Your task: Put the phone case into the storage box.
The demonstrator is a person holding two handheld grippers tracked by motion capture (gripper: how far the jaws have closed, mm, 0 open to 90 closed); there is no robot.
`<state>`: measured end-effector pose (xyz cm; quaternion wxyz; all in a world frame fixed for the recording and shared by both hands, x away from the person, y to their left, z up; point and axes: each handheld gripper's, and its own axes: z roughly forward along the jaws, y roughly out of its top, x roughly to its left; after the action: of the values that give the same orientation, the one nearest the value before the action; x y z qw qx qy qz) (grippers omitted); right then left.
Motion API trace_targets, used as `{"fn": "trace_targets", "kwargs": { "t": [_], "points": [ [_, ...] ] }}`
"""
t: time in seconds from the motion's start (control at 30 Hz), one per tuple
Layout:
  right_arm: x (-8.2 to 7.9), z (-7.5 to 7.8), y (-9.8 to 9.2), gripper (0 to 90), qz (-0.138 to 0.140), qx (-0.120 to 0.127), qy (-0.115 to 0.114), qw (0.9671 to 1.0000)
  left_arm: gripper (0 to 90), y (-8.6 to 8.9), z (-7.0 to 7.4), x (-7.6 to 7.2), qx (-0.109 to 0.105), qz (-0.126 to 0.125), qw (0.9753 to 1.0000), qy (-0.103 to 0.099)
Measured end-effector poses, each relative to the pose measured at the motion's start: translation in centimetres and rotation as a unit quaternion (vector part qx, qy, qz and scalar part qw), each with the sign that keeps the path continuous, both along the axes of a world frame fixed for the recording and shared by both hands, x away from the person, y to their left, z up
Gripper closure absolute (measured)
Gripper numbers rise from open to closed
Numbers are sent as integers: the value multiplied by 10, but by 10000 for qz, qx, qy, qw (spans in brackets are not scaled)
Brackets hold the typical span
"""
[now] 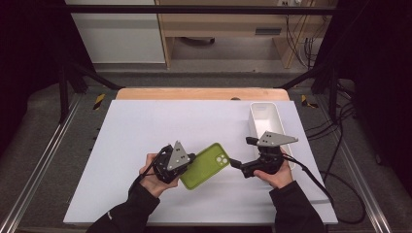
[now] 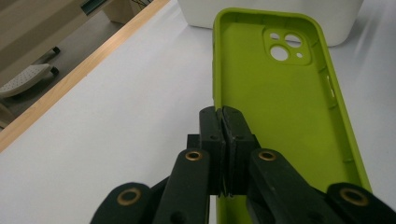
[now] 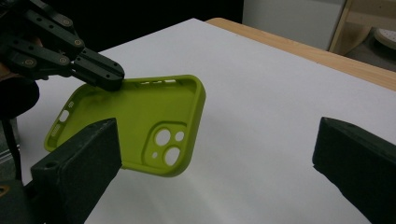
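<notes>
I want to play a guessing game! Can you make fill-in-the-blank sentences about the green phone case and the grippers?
1. The left gripper is shut on the edge of the ____ phone case.
2. The right gripper has its jaws ____.
3. The case's camera cutout end points toward the ____ gripper.
4. The white bin stands at the table's ____ side.

Missing words: green; open; right; right

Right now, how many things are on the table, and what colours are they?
Green: 1, the phone case, pinched along one edge by the left gripper
White: 1, the bin at the far right
Total: 2 things. The right gripper is open beside the case.
</notes>
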<state>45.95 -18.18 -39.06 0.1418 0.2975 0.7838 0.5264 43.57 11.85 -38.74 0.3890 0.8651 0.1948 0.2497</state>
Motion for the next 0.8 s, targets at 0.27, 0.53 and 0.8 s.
{"fn": "trace_targets", "kwargs": {
  "t": [0.27, 0.53, 0.8],
  "points": [
    [4, -1, 8, 26, 55, -115, 153, 9998, 884, -8, -1, -2, 75, -80, 9999, -54],
    [9, -4, 15, 50, 133, -191, 304, 9993, 883, -13, 0, -4, 108, -157, 9998, -103],
    [15, -5, 16, 125, 164, -169, 490, 9985, 884, -17, 0, -6, 114, -221, 9996, -118]
  ]
}}
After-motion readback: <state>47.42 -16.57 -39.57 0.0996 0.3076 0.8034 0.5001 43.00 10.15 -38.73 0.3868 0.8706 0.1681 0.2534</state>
